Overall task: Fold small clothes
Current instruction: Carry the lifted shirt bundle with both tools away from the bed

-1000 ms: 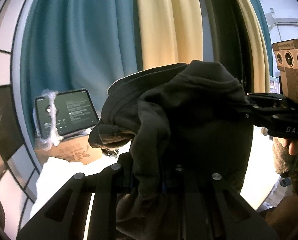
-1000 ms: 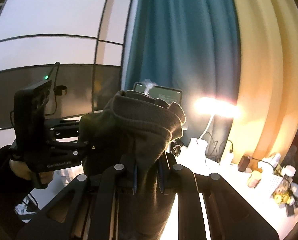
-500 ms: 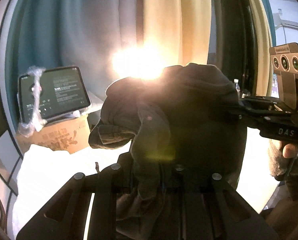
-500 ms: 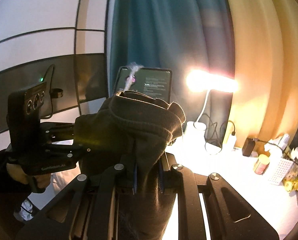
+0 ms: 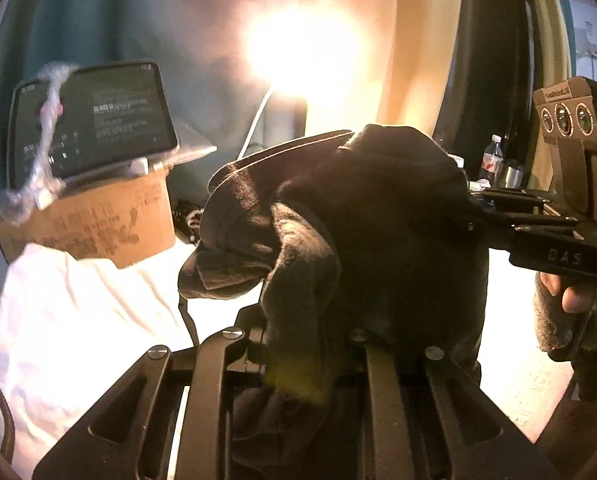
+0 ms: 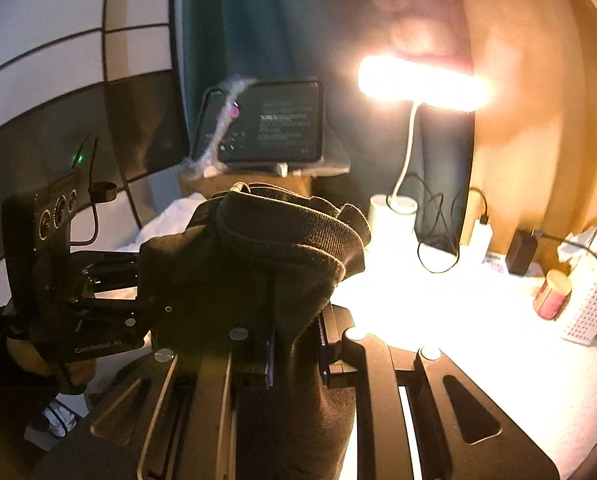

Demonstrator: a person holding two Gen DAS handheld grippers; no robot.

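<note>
A dark brown knit garment (image 5: 378, 224) hangs bunched in the air between both grippers, above the white table (image 5: 78, 340). My left gripper (image 5: 310, 328) is shut on a fold of it; the cloth drapes over the fingers and hides the tips. In the left wrist view the right gripper (image 5: 478, 216) comes in from the right and clamps the garment's other edge, with a gloved hand (image 5: 566, 300) on its handle. In the right wrist view the garment (image 6: 258, 264) is pinched in my right gripper (image 6: 296, 344), and the left gripper (image 6: 138, 304) grips it from the left.
A tablet (image 5: 90, 120) leans on a cardboard box (image 5: 98, 220) at the back of the table. A lit desk lamp (image 6: 418, 84) glares at the back, with cables and chargers (image 6: 442, 240) under it. A small can (image 6: 550, 296) and a white perforated basket (image 6: 590, 312) stand at the far right.
Both grippers have come down and forward toward the table with the garment still clamped. The tablet, box and lamp now look larger and nearer. The grips have not changed.
</note>
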